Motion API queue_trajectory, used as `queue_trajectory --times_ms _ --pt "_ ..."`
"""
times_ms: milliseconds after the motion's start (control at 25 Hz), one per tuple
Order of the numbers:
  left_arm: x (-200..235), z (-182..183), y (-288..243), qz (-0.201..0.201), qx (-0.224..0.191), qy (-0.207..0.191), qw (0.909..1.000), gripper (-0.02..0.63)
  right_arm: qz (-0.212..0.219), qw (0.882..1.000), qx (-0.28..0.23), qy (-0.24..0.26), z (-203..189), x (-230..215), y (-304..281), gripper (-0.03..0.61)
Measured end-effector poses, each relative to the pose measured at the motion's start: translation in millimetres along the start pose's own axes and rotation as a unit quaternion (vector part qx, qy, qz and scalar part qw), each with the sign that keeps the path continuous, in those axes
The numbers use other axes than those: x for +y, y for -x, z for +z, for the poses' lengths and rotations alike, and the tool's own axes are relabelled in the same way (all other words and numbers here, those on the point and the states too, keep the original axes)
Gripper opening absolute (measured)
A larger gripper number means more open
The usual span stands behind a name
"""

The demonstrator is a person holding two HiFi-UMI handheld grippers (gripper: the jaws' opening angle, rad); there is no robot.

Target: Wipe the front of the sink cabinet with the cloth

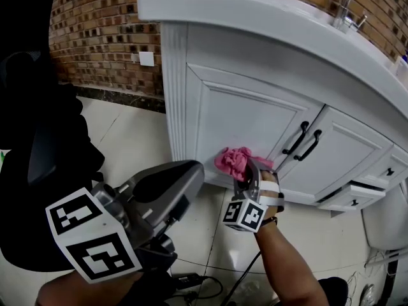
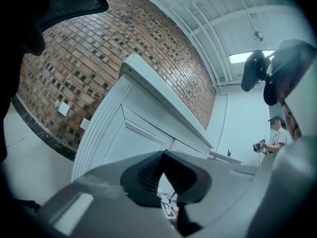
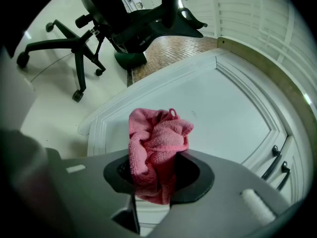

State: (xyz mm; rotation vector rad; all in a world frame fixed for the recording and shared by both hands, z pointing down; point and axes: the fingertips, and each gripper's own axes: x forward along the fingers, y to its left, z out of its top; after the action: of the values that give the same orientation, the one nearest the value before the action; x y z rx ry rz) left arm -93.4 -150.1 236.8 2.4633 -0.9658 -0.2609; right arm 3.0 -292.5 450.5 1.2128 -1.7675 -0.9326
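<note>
The white sink cabinet (image 1: 242,116) stands against a brick wall. A bunched pink cloth (image 1: 233,159) presses on the lower right part of its left door. My right gripper (image 1: 247,176) is shut on that cloth from below. In the right gripper view the cloth (image 3: 156,143) sticks out between the jaws of the right gripper (image 3: 157,168), against the door panel (image 3: 228,108). My left gripper (image 1: 191,171) hovers low at the left, away from the cabinet, jaws together and holding nothing. In the left gripper view the left gripper (image 2: 163,155) points up along the cabinet's corner (image 2: 99,133).
Black door handles (image 1: 303,140) sit right of the cloth, drawers (image 1: 357,193) further right. A faucet (image 1: 349,11) tops the counter. A wall socket (image 1: 146,58) is on the brick wall. Cables (image 1: 191,282) lie on the tiled floor. An office chair (image 3: 124,24) stands behind.
</note>
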Motion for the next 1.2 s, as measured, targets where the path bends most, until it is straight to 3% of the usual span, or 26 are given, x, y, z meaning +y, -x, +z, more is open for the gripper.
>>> queue_trajectory --times_ms 880,1200 --pt "19 -6 3 0.019 0.015 0.013 0.9996 0.006 0.123 0.990 0.060 0.020 -49 124 -23 0.138" --pt "24 -8 0 0.021 0.018 0.015 0.9995 0.005 0.125 0.990 0.060 0.011 -54 134 -26 0.138"
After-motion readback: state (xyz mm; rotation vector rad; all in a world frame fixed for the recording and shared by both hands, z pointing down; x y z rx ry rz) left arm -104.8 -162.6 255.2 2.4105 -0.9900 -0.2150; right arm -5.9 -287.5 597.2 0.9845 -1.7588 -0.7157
